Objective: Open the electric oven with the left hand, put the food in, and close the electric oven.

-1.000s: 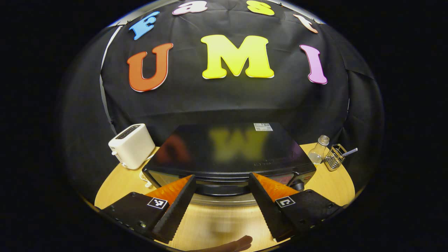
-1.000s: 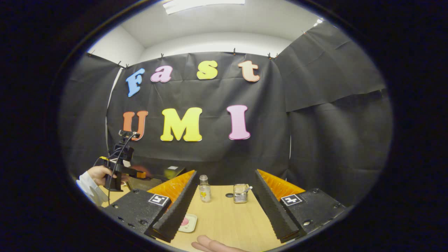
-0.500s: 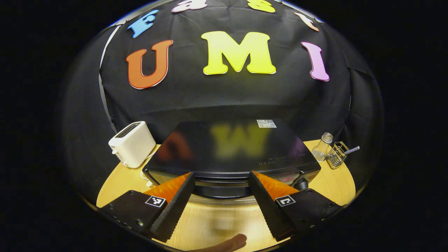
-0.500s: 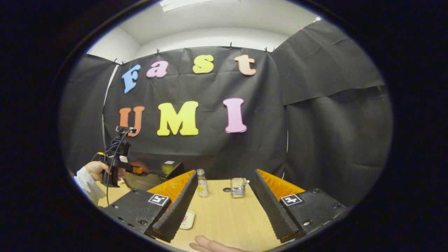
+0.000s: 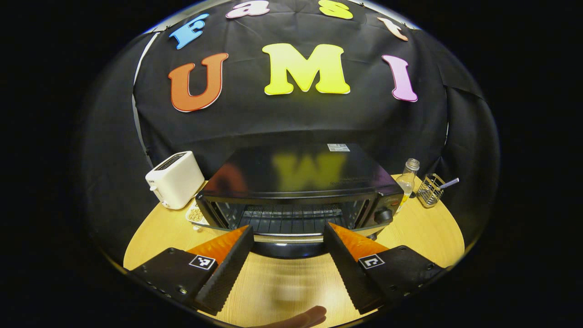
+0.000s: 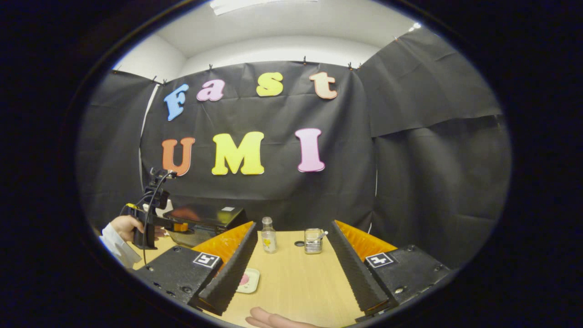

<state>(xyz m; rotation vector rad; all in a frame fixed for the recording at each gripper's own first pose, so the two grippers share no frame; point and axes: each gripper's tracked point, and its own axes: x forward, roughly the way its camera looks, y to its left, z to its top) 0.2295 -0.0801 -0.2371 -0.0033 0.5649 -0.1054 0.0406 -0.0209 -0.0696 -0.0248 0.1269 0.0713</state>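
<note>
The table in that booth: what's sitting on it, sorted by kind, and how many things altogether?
Kitchen appliances: 2, the black electric oven and the white toaster
Glass bottles: 1, the bottle
Wire baskets: 1, the basket
Small plates: 1, the plate
Total: 5

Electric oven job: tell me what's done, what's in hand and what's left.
Done: the electric oven looks open, its wire rack exposed and the door dropped forward between the left gripper fingers. In hand: nothing; both grippers are open and empty. Left: the right gripper must fetch the food on the small plate, load it, then the door gets closed.
</note>
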